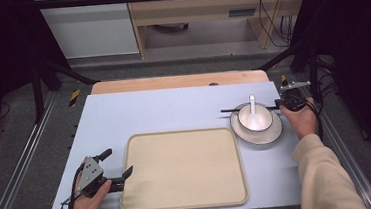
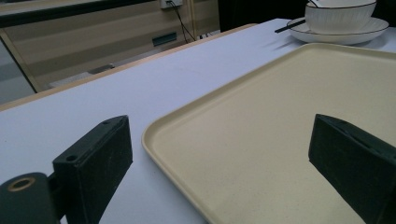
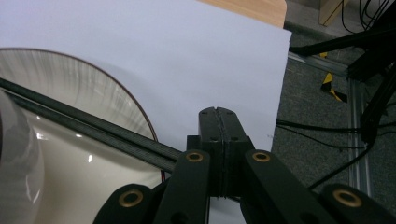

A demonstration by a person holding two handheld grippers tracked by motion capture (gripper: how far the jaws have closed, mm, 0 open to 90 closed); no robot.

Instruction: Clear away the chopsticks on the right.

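Chopsticks clamped in right tongs cross the bowl; left tongs gape.

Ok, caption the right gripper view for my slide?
Right tongs shut on black chopsticks lying across the white plate.

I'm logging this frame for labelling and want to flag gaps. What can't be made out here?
- Inside of the bowl: high view too small, left gripper view cut off by the top edge, so contents beyond the spoon are unknown.
- Chopsticks: in the right gripper view they pass behind the right gripper, hiding their near ends and any grip on them.
- Tray: far part cut off, left gripper view.
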